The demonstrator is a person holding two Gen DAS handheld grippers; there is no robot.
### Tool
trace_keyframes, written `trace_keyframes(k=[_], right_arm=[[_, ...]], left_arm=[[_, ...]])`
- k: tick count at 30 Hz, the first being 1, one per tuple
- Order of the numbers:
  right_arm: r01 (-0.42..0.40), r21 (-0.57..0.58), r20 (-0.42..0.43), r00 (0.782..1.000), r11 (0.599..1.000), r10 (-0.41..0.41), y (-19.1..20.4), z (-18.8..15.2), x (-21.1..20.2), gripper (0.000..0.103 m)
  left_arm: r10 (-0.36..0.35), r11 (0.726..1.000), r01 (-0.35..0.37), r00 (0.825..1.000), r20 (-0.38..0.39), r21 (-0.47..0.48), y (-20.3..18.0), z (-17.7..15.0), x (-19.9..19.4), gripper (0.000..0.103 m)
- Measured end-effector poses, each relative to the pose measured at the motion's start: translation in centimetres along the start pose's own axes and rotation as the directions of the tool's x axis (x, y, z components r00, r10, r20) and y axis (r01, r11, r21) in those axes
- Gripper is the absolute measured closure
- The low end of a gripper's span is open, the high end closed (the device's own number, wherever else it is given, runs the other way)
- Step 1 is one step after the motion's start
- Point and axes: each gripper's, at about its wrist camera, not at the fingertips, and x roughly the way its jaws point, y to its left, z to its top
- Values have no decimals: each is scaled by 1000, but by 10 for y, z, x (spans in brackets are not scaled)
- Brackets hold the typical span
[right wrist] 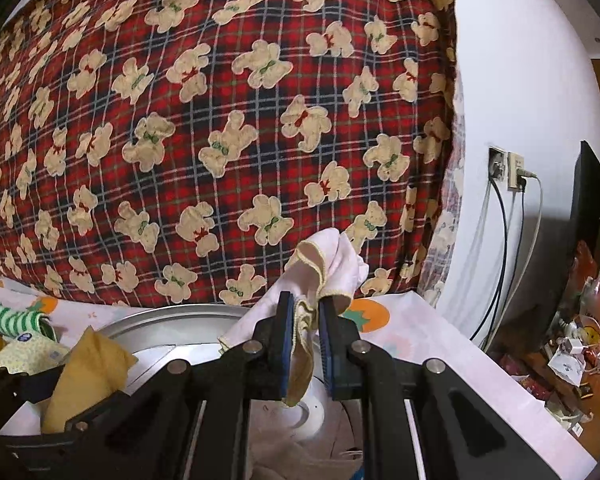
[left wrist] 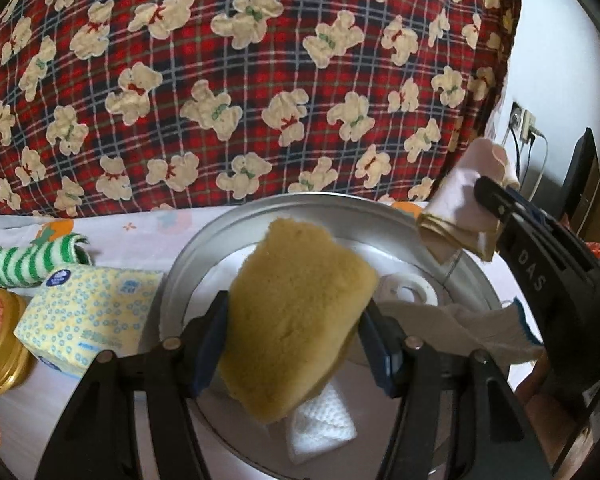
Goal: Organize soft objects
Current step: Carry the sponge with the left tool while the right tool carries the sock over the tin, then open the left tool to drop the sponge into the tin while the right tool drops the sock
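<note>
My left gripper point(left wrist: 294, 344) is shut on a yellow sponge point(left wrist: 296, 316) and holds it above the round metal basin point(left wrist: 204, 240). My right gripper point(right wrist: 306, 344) is shut on a folded pale pink cloth with a yellow hem point(right wrist: 324, 272), held over the basin's far right rim point(right wrist: 172, 316). That cloth point(left wrist: 460, 216) and the right gripper point(left wrist: 488, 200) show at the right of the left wrist view. The sponge point(right wrist: 88, 376) shows at lower left of the right wrist view. In the basin lie a white tape roll point(left wrist: 408, 290), a white cloth point(left wrist: 460, 332) and a folded white tissue point(left wrist: 320, 428).
A green striped cloth point(left wrist: 32, 260), a yellow tissue pack point(left wrist: 84, 316) and a gold-lidded jar point(left wrist: 0, 336) lie left of the basin on the white sheet. A big red plaid bear-print pillow point(left wrist: 240, 80) stands behind. Wall sockets with cables point(right wrist: 508, 172) and floor clutter point(right wrist: 580, 344) are at right.
</note>
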Motion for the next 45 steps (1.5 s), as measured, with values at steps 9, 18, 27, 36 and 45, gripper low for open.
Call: trace_keyframes(k=[9,18,27,36,45], right_arm=[[-80,8,-97,992,997,81,3,-5,21,90],[-98,4,-137,986,995,98,7,-6,23,89],[-132,20,-167,977,991,133,6,-9,27,87],[-178,115,-117,974,977,192,-8,-9,18,28],[-123,230,30,992,966,119,-34,-10,-11,28]], left_arm=[[29,999,-28,999,-14,27,-1,-3,6,42],[58,997,-57,998,-22,47,-1,-5,9,42],[82,994,-81,997,-12,71,-4,-8,10,33],[94,991,-102,991,92,89,-12,-12,-9,0],[178,982,-185,971,162,33,11,-11,-29,0]])
